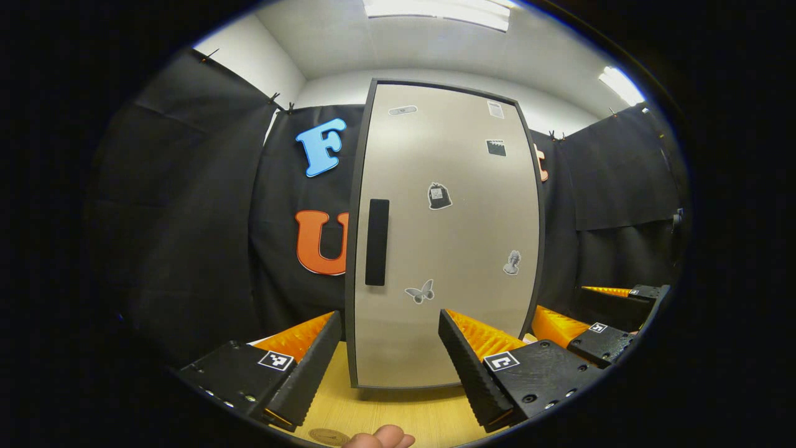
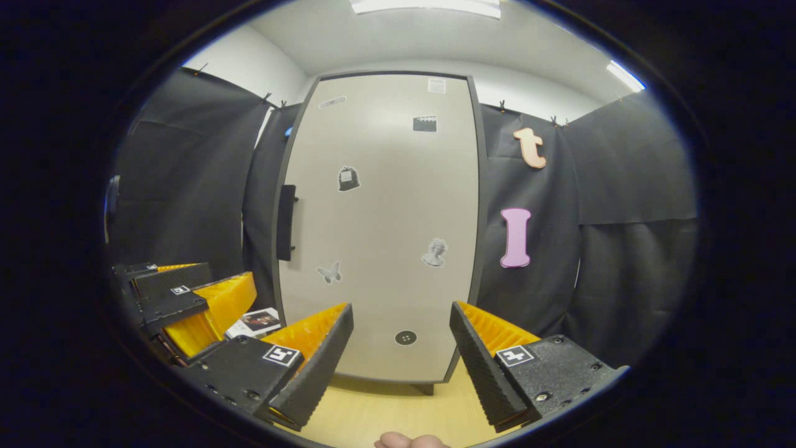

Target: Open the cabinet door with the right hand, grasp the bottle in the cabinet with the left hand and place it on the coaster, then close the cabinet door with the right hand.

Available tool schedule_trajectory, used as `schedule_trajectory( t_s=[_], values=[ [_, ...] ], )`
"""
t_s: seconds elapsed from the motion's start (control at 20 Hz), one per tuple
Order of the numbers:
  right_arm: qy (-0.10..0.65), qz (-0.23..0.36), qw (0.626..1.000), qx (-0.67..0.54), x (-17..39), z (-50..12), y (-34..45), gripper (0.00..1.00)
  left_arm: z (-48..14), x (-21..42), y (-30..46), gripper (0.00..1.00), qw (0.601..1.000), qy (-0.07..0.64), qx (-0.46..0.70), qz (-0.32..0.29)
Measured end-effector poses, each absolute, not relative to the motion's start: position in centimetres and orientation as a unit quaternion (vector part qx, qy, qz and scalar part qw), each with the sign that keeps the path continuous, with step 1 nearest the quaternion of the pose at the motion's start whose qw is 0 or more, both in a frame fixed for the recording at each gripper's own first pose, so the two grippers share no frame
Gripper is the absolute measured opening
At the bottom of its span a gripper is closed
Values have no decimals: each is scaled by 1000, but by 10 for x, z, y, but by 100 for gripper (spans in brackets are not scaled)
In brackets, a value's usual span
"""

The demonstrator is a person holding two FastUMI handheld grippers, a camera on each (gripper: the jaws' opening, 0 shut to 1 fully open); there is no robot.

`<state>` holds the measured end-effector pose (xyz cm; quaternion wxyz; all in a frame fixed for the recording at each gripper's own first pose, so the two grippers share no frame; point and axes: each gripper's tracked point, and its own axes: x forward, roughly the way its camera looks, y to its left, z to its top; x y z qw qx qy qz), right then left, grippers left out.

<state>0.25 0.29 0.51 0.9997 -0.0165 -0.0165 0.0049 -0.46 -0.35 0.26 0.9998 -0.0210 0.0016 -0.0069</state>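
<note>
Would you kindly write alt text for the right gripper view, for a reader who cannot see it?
A closed cabinet door with a dark handle on its left edge and small stickers stands straight ahead on a wooden table. The right gripper is open in front of it, touching nothing. The left gripper shows at the left.

Cabinet on table — handle at left.
</note>
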Motion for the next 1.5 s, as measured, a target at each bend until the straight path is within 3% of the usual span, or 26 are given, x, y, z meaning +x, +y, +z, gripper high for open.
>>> schedule_trajectory(
  t_s=[0.4, 0.95, 1.5],
  values=[
    [-27, 47, 999, -4, 59, 24, 31, 100, -8, -18, 5, 95, 999, 38, -27, -22],
    [-52, 130, 990, -18, 106, 49, 104, 99, 22, -45, 25, 95, 1000, 7, 22, -15],
    [-42, 188, 981, -18, 139, 65, 171, 100, 14, -72, 65, 94, 998, 35, 20, 45]
  ],
)
